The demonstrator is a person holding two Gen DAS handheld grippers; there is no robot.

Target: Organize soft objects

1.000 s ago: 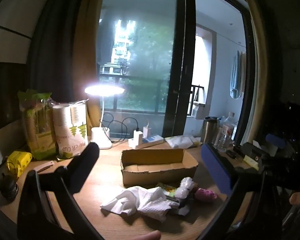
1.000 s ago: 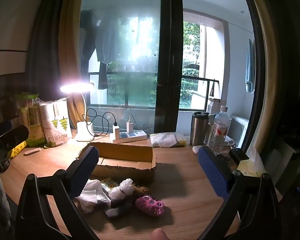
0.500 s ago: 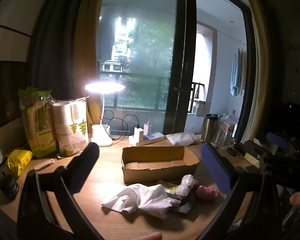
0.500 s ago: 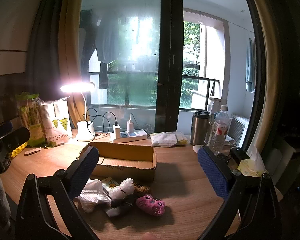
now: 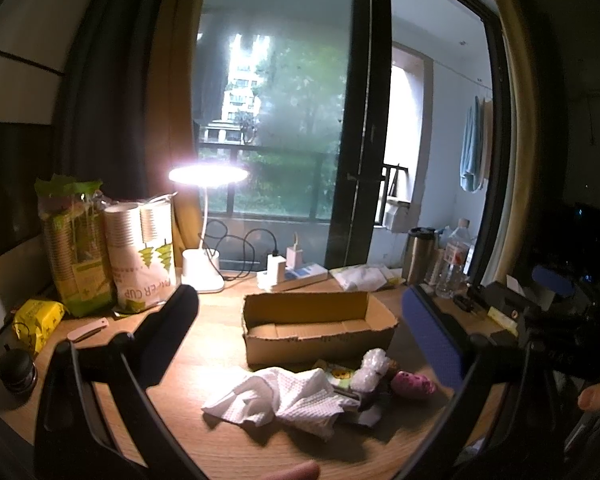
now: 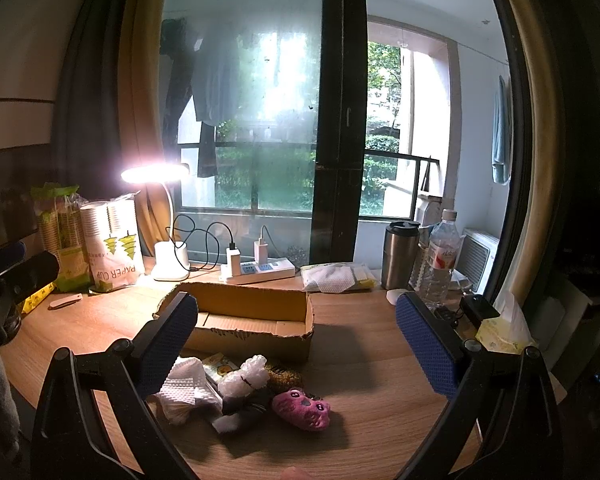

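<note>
While both claws hang over the near edge of the table, neither carries anything: the left gripper (image 5: pixel 296 332) has its fingers spread wide, and the right gripper (image 6: pixel 296 340) is spread likewise, with blue pads (image 6: pixel 426 344) facing inward.

Soft items, one heap near the front edge of the table (image 6: pixel 380 364), in front of the box:
- white cloth (image 5: pixel 288 396), crumpled, at the left end of the heap;
- white bubbly plastic wad (image 6: pixel 246 376), in the middle, resting on a dark grey item (image 6: pixel 244 412), perhaps a sock, too dim to tell;
- pink plush toy (image 6: pixel 302 408), at the right end, touching the grey item;
- small yellow-green packet (image 6: pixel 220 364), partly under the cloth and the wad;
- brownish fuzzy piece (image 6: pixel 284 376), just behind the toy.

Cardboard box (image 6: pixel 252 316), open-topped, low, at the middle of the table, just behind the heap.

Along the far edge: lit desk lamp (image 6: pixel 170 256), power strip (image 6: pixel 260 270) with chargers plugged in, folded white cloth pack (image 6: pixel 336 276), steel tumbler (image 6: pixel 398 254), water bottle (image 6: pixel 440 264).

Far left corner: two sleeves of paper cups (image 5: pixel 140 256).

Right edge: tissue pack (image 6: pixel 504 328).
</note>
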